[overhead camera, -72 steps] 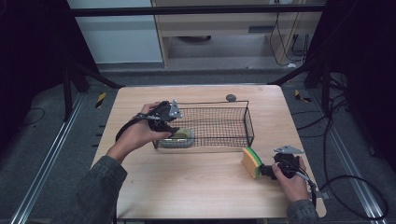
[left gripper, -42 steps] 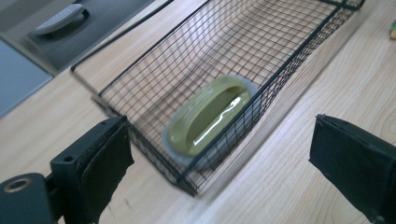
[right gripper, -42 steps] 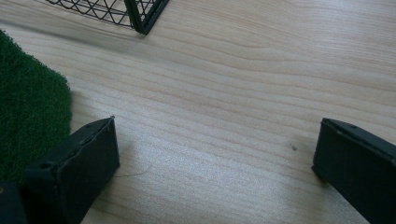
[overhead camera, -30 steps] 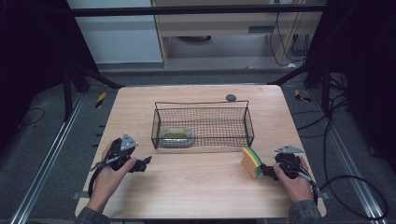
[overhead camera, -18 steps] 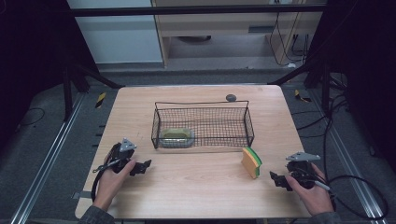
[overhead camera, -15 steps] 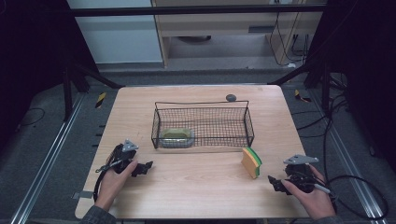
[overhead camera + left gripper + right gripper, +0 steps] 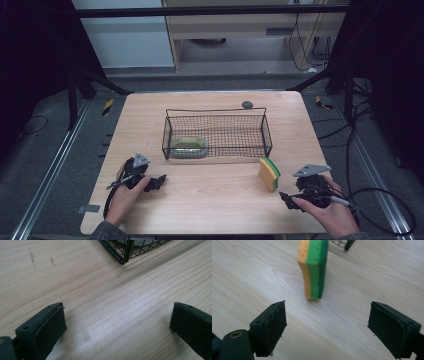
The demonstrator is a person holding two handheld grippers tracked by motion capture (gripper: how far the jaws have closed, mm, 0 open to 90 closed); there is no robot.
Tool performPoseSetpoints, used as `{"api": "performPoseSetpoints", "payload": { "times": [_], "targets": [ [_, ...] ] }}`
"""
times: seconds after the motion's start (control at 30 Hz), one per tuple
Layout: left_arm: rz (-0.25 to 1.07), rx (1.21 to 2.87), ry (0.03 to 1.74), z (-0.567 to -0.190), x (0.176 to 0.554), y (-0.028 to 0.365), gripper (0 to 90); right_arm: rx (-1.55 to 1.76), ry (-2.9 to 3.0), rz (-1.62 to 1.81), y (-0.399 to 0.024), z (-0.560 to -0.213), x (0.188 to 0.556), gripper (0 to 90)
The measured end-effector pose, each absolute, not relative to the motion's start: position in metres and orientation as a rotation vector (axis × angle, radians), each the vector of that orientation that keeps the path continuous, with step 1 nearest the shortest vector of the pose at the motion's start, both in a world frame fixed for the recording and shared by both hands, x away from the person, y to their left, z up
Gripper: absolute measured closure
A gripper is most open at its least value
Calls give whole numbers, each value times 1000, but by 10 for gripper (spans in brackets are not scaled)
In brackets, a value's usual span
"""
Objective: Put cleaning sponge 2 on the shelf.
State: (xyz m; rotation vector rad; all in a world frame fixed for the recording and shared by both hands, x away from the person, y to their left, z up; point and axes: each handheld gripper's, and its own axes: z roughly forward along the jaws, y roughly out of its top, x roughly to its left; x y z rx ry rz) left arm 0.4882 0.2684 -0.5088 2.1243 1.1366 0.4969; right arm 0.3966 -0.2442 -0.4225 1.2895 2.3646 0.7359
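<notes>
the yellow-and-green kitchen sponge [image 7: 269, 173] is standing up on its narrow edge on the pale wood-grain counter [image 7: 215, 210], just in front of the right end of the black wire mesh basket [image 7: 218, 134]. the right gripper [image 7: 291, 200] sits a bit apart from it, near the front edge, with nothing between its black jaws; they've just been closing in somewhat but there's a clear gap in the right gripper view, sponge [image 7: 313, 267] straight ahead. the left gripper [image 7: 159, 181] rests on the counter over on the other side, jaws spread wide and empty, just bare wood [image 7: 112, 315] under them and the basket corner [image 7: 122, 255] beyond.

my guess on handling: super light, squishy foam with a rougher green scrub layer, so not fragile or slippery, but balanced on edge like that it'd tip at a nudge. i'd pinch it across the two flat faces, yellow one side and green the other, around mid height.

there's also a greenish flat thing [image 7: 189, 146] in a clear wrapper inside the basket, left end, and a small dark round thing [image 7: 247, 104] behind it.
</notes>
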Motion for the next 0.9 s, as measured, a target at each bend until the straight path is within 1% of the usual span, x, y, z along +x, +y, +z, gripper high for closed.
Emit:
{"api": "performPoseSetpoints", "payload": {
  "times": [0.1,0.17,0.3,0.57,0.9],
  "targets": [
    [497,2124,1137,-509,488,268,0,1281,2386,725,-236,-414,400,172],
    [497,2124,1137,-509,488,268,0,1290,2398,710,-232,-411,403,202],
    [497,2125,1135,-509,488,268,0,1301,2413,667,-223,-404,410,220],
    [497,2125,1135,-509,488,268,0,1307,2455,557,-202,-390,430,303],
    [497,2125,1137,-509,488,268,0,1318,2533,411,-185,-386,458,332]
  ]
}}
